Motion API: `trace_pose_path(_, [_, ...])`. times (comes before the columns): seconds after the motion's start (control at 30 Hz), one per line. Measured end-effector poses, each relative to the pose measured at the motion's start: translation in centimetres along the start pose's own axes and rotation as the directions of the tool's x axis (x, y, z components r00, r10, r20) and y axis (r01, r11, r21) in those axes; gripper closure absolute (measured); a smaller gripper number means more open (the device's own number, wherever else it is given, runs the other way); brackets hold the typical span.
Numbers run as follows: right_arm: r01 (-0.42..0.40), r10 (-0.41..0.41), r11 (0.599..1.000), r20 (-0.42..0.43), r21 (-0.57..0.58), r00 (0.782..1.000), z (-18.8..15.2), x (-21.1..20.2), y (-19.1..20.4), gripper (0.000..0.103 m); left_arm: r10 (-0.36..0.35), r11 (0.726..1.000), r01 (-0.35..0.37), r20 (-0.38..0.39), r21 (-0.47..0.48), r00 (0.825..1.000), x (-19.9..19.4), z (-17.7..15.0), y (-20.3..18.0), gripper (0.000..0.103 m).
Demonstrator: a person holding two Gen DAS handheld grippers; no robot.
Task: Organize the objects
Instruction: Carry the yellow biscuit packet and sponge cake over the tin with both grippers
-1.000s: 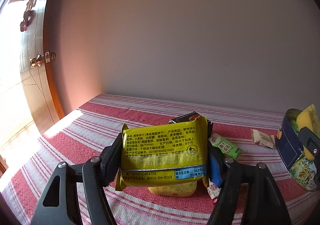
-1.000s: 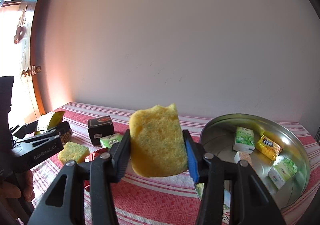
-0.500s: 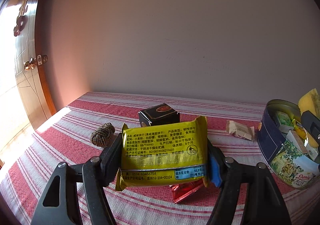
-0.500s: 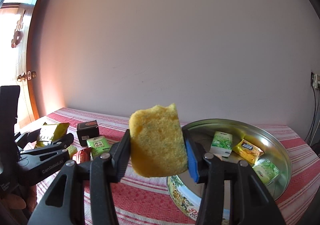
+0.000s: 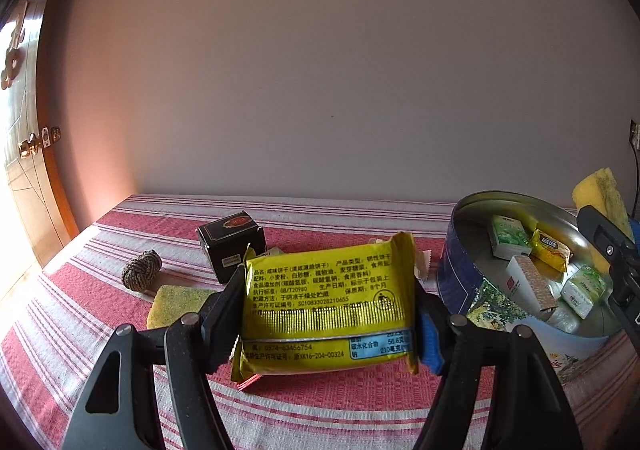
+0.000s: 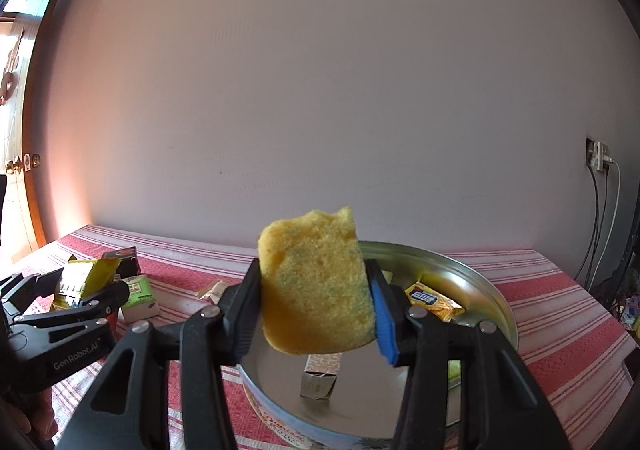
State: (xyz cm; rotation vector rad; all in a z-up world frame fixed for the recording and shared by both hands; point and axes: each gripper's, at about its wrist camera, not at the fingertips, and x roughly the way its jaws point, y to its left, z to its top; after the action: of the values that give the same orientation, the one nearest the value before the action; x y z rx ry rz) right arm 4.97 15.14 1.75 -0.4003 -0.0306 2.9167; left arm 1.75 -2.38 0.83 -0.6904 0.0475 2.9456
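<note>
My left gripper is shut on a yellow biscuit packet, held upright above the striped cloth, left of a round metal tin. My right gripper is shut on a yellow sponge, hanging over the near rim of the tin. The tin holds several small packets, among them a yellow snack and a small carton. In the left wrist view the held sponge shows at the right edge above the tin. The right wrist view has the left gripper and its packet at the left.
On the red-striped tablecloth lie a black box, a rope knot, a second sponge and a red wrapper. A green tissue pack and a beige sachet lie left of the tin. Wall behind, door at left.
Both grippers have moved right toward the tin, each keeping its load. The tin now shows larger and nearer in both views; the right gripper's sponge hangs over its rim.
</note>
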Motion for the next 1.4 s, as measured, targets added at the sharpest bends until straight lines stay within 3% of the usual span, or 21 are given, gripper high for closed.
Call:
trace_pose_path(0.77, [0.211, -0.211, 0.976, -0.002, 0.058, 0.978, 0.7, 1.8, -11.4, 0.054, -0.147, 0.987, 0.146, 0.025, 0.066, 0.989, 0.3, 2.5, -9.9, 0.03])
trace_pose_path(0.8, [0.218, -0.218, 0.975, -0.002, 0.053, 0.976, 0.6, 1.3, -9.9, 0.054, -0.154, 0.986, 0.152, 0.022, 0.069, 0.988, 0.4, 2.5, -10.3, 0.03])
trace_pose_path(1.07, [0.265, -0.264, 0.964, -0.058, 0.011, 0.963, 0.3, 3.2, -10.7, 0.054, -0.182, 0.979, 0.182, -0.014, 0.09, 0.983, 2.2, 2.7, -13.2, 0.03])
trace_pose_path(1.4, [0.22, -0.223, 0.975, -0.159, -0.033, 0.962, -1.1, 5.6, -10.0, 0.054, -0.179, 0.978, 0.186, -0.081, 0.093, 0.981, 4.6, 1.4, -13.5, 0.03])
